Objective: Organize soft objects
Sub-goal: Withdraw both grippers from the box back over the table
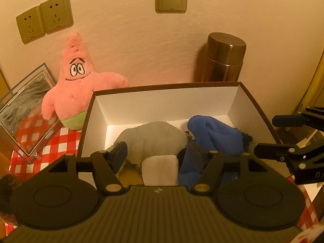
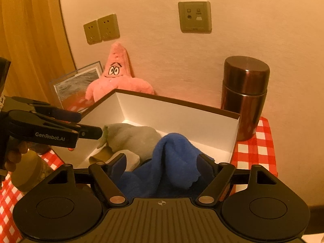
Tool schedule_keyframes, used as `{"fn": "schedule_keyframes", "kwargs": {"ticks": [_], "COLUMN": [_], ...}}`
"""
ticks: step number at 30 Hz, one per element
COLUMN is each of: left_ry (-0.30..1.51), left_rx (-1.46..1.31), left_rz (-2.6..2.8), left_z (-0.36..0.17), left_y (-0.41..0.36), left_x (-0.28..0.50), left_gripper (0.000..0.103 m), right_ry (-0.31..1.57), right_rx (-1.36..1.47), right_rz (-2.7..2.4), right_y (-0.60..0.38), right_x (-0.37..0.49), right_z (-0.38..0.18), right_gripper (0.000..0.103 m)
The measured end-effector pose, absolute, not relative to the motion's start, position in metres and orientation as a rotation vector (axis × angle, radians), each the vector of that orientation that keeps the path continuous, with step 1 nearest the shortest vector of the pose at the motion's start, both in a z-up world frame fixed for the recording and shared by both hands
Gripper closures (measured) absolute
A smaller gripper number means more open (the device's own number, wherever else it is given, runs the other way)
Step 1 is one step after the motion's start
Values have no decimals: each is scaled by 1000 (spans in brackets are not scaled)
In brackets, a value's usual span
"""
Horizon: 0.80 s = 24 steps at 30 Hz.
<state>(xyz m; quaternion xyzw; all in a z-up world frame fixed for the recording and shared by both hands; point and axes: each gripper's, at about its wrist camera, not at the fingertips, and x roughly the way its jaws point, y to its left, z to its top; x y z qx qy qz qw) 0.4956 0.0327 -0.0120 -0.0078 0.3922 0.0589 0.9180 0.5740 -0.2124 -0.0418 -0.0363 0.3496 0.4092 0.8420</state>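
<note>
An open box [image 1: 162, 101] [image 2: 172, 117], brown outside and white inside, holds a grey soft toy [image 1: 154, 137] [image 2: 133, 137] and a blue cloth [image 1: 218, 135] [image 2: 174, 158]. My left gripper [image 1: 155, 154] [image 2: 89, 124] is open over the box's near left part, its fingers on either side of the grey toy. My right gripper [image 2: 162, 162] [image 1: 279, 135] is open too, with the blue cloth bunched loosely between its fingers. A pink star plush [image 1: 75, 89] [image 2: 117, 81] leans on the wall behind the box's left corner, outside it.
A brown metal flask [image 1: 222, 58] [image 2: 245, 95] stands behind the box on the right. A clear picture frame [image 1: 24, 111] [image 2: 79, 81] leans at the left. A red-and-white chequered cloth [image 1: 54, 141] [image 2: 255, 151] covers the table. Wall sockets [image 1: 44, 18] sit above.
</note>
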Motion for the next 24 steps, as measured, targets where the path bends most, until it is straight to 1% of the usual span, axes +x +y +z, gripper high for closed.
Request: {"fn": "schedule_keyframes", "kwargs": {"ticks": [11, 18, 24], "left_ry": [770, 744, 745], "left_rx": [-67, -95, -104], "left_rz": [102, 95, 102], "left_z": [16, 33, 37], "left_y": [29, 24, 23], "left_x": [460, 418, 376], "left_gripper": [38, 38, 38], "right_ry": [689, 698, 718], "right_rx": [-36, 54, 103], "right_rz": [863, 845, 816], "right_y": [-233, -268, -299], "right_x": [544, 517, 488], "right_z": [-14, -5, -6], "right_gripper": [27, 27, 27]}}
